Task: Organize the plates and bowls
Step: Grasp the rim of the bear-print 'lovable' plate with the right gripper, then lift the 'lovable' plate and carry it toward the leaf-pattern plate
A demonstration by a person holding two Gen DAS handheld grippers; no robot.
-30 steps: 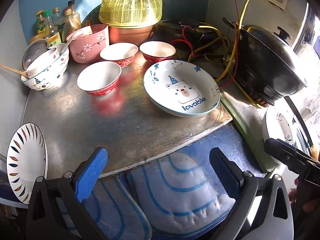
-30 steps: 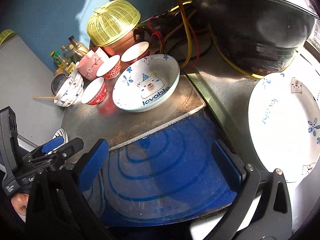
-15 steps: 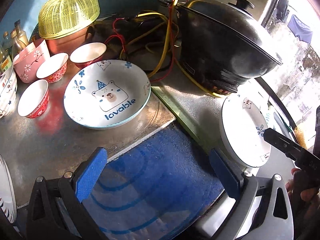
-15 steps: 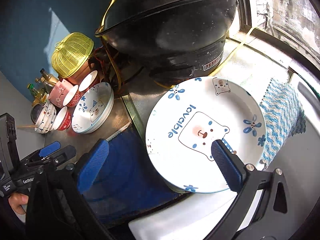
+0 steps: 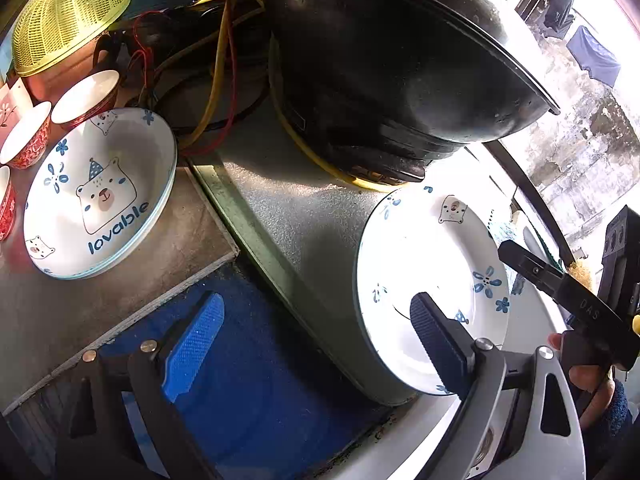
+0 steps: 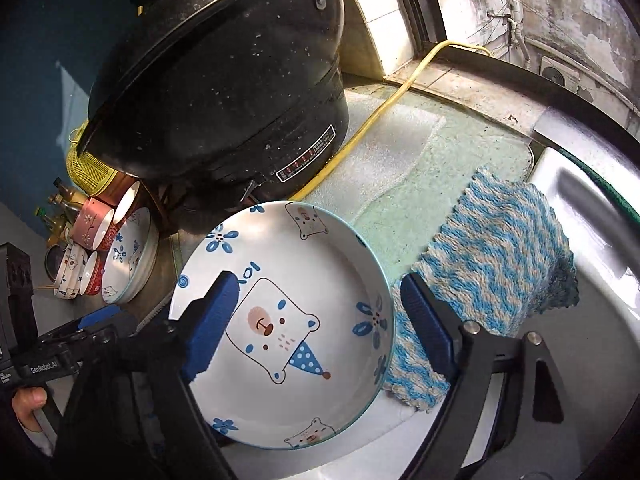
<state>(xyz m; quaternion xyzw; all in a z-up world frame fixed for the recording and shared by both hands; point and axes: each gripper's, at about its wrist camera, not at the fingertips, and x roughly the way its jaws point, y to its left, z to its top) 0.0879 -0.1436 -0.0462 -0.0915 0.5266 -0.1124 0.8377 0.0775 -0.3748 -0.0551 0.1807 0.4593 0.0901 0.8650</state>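
Glazed white ceramic, the bear plate (image 6: pixel 280 320) lies on the table directly below my right claw (image 6: pixel 316 320), whose jaws are closing with the plate between them, not yet pressing. I judge it stiff, slippery and breakable, so I'd pinch its raised rim. My left claw (image 5: pixel 316 344), also narrowing, holds nothing

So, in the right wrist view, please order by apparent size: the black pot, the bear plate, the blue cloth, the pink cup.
1. black pot
2. bear plate, though it is nearer the camera, so unsure
3. blue cloth
4. pink cup, farthest away
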